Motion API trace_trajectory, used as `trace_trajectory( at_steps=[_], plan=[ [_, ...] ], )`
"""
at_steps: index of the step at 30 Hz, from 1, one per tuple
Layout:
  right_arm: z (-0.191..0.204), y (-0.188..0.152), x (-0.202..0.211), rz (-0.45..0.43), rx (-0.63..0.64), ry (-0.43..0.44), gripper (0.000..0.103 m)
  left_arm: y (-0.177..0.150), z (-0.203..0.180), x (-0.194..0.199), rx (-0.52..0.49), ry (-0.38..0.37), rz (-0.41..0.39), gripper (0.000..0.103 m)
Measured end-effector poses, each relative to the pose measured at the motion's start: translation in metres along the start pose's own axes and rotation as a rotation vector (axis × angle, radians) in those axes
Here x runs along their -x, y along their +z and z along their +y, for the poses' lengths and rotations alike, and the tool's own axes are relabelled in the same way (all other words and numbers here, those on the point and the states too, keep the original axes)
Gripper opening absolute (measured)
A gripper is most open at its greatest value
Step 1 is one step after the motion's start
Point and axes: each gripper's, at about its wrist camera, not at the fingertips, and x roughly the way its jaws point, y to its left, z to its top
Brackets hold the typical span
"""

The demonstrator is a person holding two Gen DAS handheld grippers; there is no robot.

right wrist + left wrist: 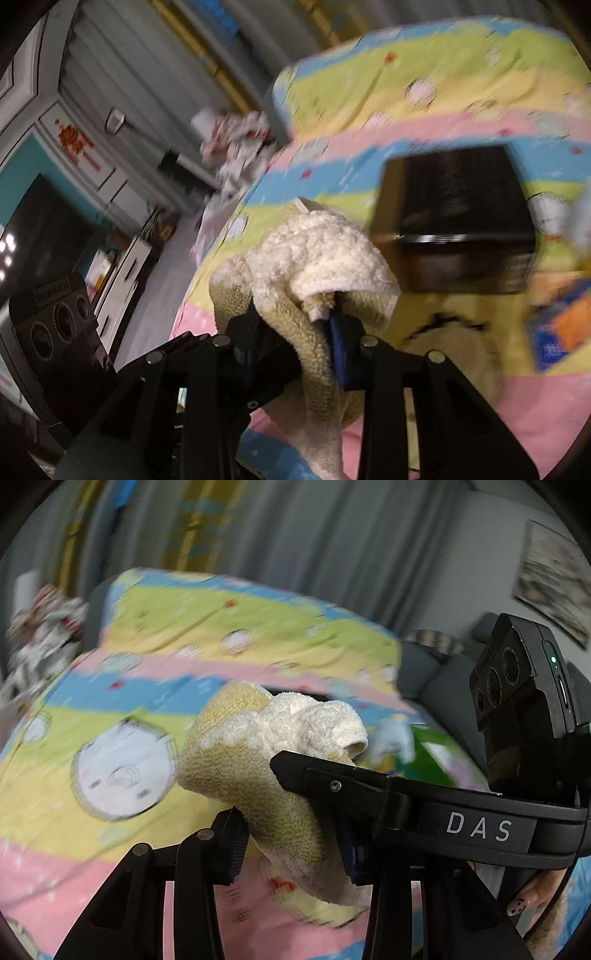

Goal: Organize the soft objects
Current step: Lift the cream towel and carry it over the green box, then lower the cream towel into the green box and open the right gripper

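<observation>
Currently left gripper point(291, 843) and right gripper point(295, 343) both clamp cream-and-tan fluffy terry towel point(266, 760); I keep pull even, steer toward dark rectangular box point(458, 218).

Grey curtains point(314, 554) — framed picture point(554, 579), white cabinet point(85, 158)

Evenly lit, fairly bright indoors, with no hard shadows. Heavily motion-blurred across the striped bedspread point(229, 635) and curtains point(332, 546); sharp only on the fleecy cloth point(258, 760). Strongly bowed by fisheye, vignetted black at every corner.
</observation>
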Motion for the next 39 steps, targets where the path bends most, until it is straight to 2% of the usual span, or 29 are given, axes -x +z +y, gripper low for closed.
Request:
trace_trajectory(
  at_steps=[4,6,16,20,23,28,35,39],
  plan=[
    [-0.033,0.006,0.045,-0.114,-0.049,-0.037,0.032,0.014,-0.05,-0.017,-0.106,-0.069,-0.035,0.042],
    [-0.053,0.008,0.063,-0.165,-0.085,-0.057,0.032,0.02,-0.071,-0.031,-0.145,-0.102,-0.028,0.042],
    [-0.137,0.001,0.133,-0.334,-0.269,-0.189,0.034,0.033,-0.156,-0.097,-0.24,-0.266,0.022,0.042],
    [-0.168,-0.007,0.155,-0.371,-0.334,-0.272,0.034,0.029,-0.187,-0.128,-0.264,-0.338,0.067,0.042],
    [-0.195,-0.013,0.166,-0.383,-0.407,-0.299,0.034,0.026,-0.207,-0.152,-0.26,-0.384,0.116,0.042],
    [-0.231,-0.024,0.183,-0.412,-0.522,-0.315,0.034,0.02,-0.235,-0.179,-0.273,-0.431,0.175,0.042],
    [-0.259,-0.035,0.197,-0.444,-0.62,-0.389,0.034,0.012,-0.262,-0.215,-0.261,-0.504,0.265,0.042],
    [-0.273,-0.038,0.202,-0.457,-0.655,-0.399,0.034,0.011,-0.271,-0.226,-0.265,-0.503,0.303,0.042]
  ],
)
